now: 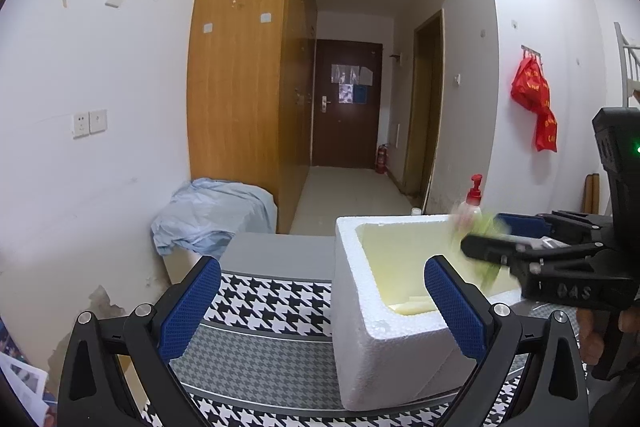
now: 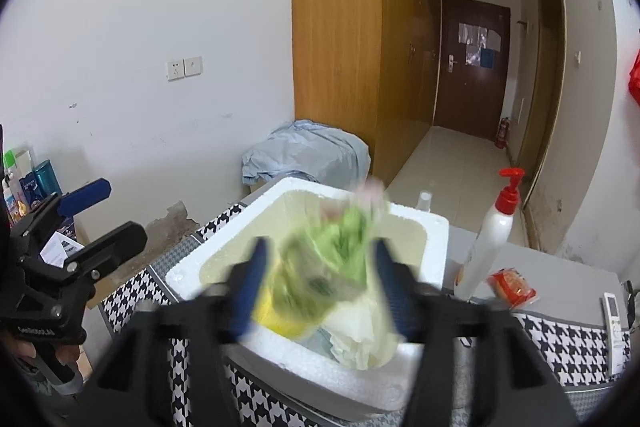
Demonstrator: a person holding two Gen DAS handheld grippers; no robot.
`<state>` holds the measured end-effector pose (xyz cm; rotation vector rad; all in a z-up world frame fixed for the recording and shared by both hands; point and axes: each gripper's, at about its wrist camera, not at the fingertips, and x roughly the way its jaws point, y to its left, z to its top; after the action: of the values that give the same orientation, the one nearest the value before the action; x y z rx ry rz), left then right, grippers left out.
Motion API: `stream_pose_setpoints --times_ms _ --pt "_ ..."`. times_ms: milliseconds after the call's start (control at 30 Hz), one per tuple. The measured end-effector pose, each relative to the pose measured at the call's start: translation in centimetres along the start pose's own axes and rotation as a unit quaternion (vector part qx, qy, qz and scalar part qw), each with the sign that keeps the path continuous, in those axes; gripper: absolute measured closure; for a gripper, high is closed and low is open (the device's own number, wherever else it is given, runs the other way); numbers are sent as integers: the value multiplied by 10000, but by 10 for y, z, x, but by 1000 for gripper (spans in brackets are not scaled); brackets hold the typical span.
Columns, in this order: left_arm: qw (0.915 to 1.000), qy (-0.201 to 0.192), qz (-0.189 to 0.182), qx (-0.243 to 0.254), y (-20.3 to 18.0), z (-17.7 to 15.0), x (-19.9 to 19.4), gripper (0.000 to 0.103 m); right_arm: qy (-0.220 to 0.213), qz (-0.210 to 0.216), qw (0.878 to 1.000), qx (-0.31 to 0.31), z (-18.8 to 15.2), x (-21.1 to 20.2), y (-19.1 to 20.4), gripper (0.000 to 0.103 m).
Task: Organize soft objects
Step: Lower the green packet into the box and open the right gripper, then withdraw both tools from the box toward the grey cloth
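Right claw (image 2: 320,291) hangs over the white foam box (image 2: 192,271), jaws spread, pads clear of the green soft bundle (image 2: 332,259) that shows blurred between them, above the box mouth. Judgement: a release over the opening, so the bundle lands on the pale soft things (image 2: 360,335) already inside. Left claw (image 1: 324,311) stands open and empty beside the box's near corner, likely waiting its turn. Pump bottle (image 2: 488,243) stands just outside.

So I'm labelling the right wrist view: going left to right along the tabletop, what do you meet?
Left gripper → white foam box → blurred green soft object over the box → white pump bottle with red top → red packet → white remote.
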<state>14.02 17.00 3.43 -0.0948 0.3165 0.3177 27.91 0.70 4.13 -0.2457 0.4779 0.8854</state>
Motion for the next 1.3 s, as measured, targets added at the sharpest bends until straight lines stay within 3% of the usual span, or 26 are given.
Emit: stream_pose_setpoints --times_ms 233,733,1300 --pt "10000 22 -22 23 -2 1 1 1 -21 -43 10000 83 -1 -7 -1 24" --pt "9997 80 -195 142 -25 2 -3 1 -233 -145 9994 226 -11 -37 -12 1" --pt "9989 -30 -366 282 -53 4 -23 1 -562 -293 9976 271 -26 -79 -23 1"
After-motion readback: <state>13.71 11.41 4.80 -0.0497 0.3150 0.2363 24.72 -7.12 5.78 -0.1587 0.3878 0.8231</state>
